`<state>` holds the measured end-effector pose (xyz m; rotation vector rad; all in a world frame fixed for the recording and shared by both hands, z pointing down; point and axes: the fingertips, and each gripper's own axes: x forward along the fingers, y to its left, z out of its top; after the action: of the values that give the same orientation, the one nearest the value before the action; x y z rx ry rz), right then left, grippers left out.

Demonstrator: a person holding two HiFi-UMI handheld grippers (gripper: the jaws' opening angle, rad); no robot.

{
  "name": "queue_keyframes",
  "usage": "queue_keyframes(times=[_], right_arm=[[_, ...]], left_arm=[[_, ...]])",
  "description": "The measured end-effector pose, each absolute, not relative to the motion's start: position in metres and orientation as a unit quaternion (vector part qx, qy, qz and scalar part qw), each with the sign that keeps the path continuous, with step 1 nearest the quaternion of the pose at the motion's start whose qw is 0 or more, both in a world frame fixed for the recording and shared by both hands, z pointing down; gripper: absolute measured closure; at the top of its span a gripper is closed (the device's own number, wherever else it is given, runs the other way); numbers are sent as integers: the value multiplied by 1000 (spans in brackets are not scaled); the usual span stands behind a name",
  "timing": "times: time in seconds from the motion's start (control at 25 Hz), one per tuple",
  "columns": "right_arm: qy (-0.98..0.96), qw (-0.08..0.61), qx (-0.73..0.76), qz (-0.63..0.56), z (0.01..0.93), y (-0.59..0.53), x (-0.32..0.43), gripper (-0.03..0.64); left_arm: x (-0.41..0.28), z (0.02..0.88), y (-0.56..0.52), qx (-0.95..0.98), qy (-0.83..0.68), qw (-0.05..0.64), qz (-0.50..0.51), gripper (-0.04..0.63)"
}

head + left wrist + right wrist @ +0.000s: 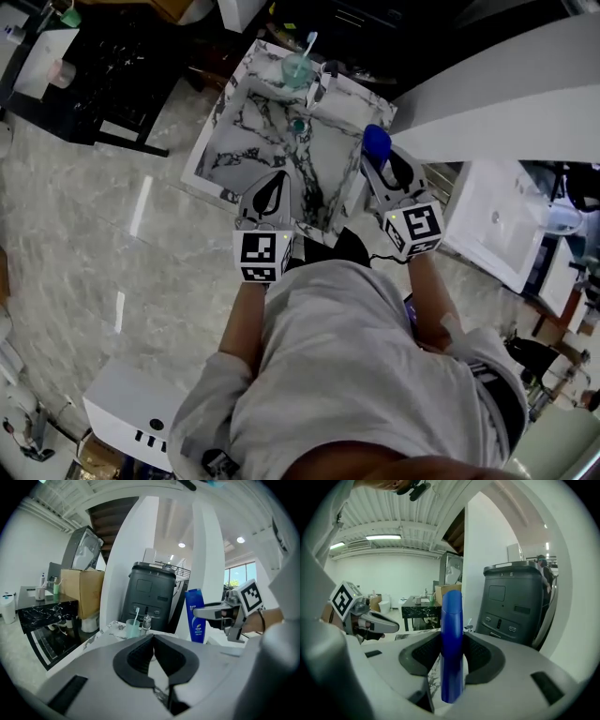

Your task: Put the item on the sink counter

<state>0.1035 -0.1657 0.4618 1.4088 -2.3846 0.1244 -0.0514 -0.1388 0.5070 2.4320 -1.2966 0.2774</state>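
My right gripper (452, 652) is shut on a tall blue bottle (451, 644), which stands upright between its pads. In the head view the blue bottle (376, 142) hangs over the right rim of the marble sink counter (349, 94), held by the right gripper (382, 173). From the left gripper view the same bottle (196, 616) shows its label, clamped at mid-height. My left gripper (272, 192) is shut with nothing in it, over the near side of the basin; its jaws (153, 654) meet at the tips.
A green cup with a toothbrush (298, 67) and a faucet (319, 86) stand at the counter's far edge. A dark grey bin (149, 597) rises behind the counter. A second white sink (497, 225) lies to the right, a black marble table (44, 609) to the left.
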Motion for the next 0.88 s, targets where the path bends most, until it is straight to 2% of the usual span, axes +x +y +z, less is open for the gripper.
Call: queue_keyframes(times=[0.16,0.48,0.88], right_arm=[[-859,214,464,37,481,-182,114,468],[-877,219,423,60,511,-208,131,468],[-897,216,379,71,533,-237,140,468]], left_arm=[[-29,515,-150,858,-466,188,111,584],[-9,537,-164,831,-495,223,123,584],[26,547,-184,824,-501,231,133,584]])
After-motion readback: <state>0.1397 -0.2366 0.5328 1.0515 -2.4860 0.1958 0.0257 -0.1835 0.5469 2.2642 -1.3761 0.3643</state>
